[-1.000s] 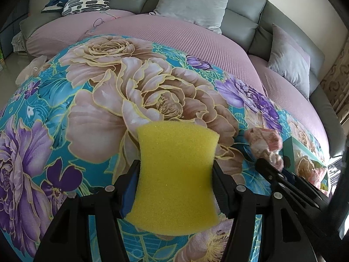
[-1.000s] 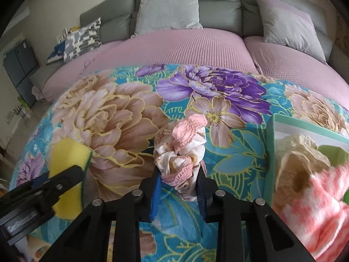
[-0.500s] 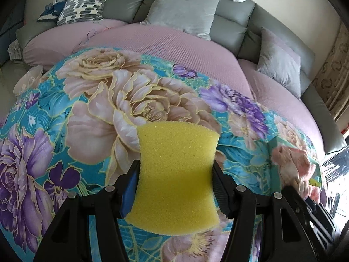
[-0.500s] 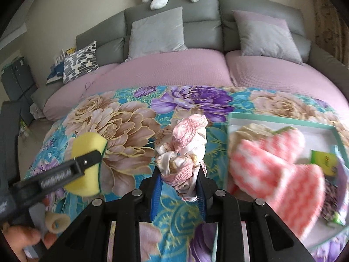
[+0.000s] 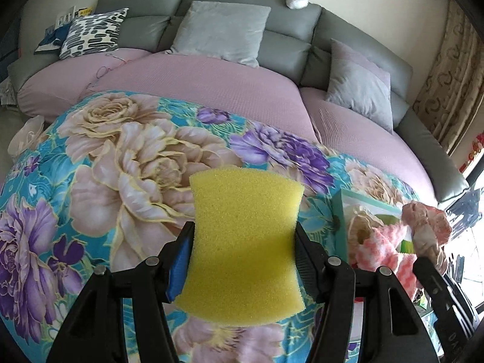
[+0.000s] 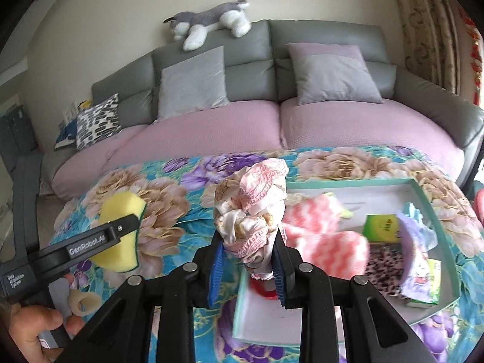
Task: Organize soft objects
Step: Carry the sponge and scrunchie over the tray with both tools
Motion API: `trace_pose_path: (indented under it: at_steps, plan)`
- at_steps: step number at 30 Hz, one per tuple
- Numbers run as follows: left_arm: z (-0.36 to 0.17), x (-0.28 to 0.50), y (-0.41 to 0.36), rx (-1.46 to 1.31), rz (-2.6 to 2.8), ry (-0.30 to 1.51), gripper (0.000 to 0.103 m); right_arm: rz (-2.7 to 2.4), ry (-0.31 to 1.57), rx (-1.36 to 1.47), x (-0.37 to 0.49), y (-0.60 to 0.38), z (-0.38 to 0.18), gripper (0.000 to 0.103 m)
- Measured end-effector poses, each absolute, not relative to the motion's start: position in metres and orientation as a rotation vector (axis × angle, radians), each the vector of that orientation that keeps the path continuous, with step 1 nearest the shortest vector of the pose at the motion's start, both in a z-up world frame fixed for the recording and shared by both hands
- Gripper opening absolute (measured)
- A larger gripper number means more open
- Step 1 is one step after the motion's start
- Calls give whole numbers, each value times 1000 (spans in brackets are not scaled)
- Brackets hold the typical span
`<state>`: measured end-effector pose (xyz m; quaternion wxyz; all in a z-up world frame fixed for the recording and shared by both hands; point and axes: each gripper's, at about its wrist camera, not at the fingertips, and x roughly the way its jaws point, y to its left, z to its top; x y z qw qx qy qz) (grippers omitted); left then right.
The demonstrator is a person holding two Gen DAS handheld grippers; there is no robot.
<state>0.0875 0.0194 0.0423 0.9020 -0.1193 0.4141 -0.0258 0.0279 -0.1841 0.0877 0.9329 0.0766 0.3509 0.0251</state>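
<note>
while the left gripper (image 5: 243, 254) clamps a yellow sponge (image 5: 242, 242) between its blue-padded fingers (image 5: 178, 260), the sponge stands upright in the grip, pinched at its waist, above the floral quilt (image 5: 99, 181) — teal ground, big cream and purple peonies. from the right wrist view the same sponge (image 6: 121, 236) shows edge-on at the far left, a thin green scouring layer along one side, with the person's hand (image 6: 33, 329) around the left gripper's handle below it. a small cream roll (image 6: 83, 301) lies on the quilt just beside that hand.

further right, the right gripper (image 6: 248, 260) is pressed tight on a bundle of pink and cream lace-trimmed fabric (image 6: 254, 211), its fingers nearly together with the cloth bunched between them and spilling above. the bundle hangs over the near left part of a shallow mint-green tray (image 6: 348, 183) — the tray rests on the quilt and holds pink-and-white fuzzy socks (image 6: 317, 233), a green packet (image 6: 381, 227), a leopard-print piece (image 6: 384, 267) and a lilac printed cloth (image 6: 414, 257).

behind the quilt, a grey sofa (image 6: 251, 48) with mauve seat covers carries grey cushions and a patterned black-and-white pillow (image 6: 96, 121) at its left end; a plush husky (image 6: 211, 19) lies along the backrest top.
</note>
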Motion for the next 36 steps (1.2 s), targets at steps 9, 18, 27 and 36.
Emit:
trace_pose_path:
  at_steps: [9,18,27,36]
  plan:
    - [49,86,-25,-211,-144,826,63,-18,702,203,20,-227,89,30]
    - [54,82,-72,-152,-254,793,63,-104,712,233,11,-268,84,30]
    - [55,81,-132,-89,-397,749,63,-141,734,260,7,-294,76,30]
    - [47,88,-161,-84,-445,772,63,-163,753,274,5,-310,69,30]
